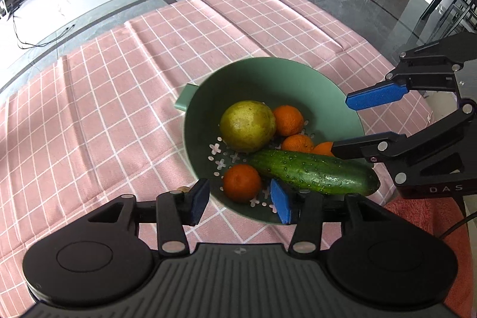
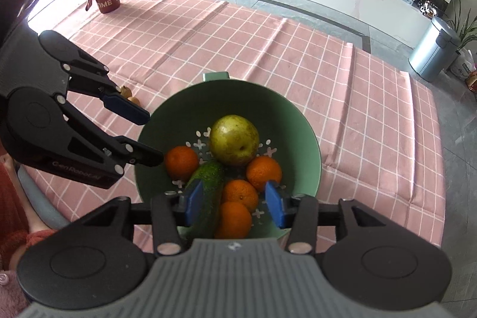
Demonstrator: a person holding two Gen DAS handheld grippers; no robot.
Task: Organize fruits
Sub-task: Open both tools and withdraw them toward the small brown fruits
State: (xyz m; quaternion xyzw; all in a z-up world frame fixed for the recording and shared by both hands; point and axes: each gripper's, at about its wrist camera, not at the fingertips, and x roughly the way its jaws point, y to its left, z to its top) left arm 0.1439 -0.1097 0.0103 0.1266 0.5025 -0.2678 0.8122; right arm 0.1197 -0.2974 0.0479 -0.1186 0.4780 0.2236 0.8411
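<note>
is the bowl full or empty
Partly full. The green bowl holds a pear, four oranges and a cucumber, with bare perforated floor showing between them.

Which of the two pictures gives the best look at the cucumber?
The left wrist view: the cucumber lies across the green bowl nearly whole. In the right wrist view it runs toward the camera, foreshortened, its near end hidden behind the right gripper.

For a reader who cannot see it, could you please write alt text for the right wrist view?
A green colander on a pink checked cloth holds a pear, four oranges and a cucumber. Both open tools hover above it.
</note>
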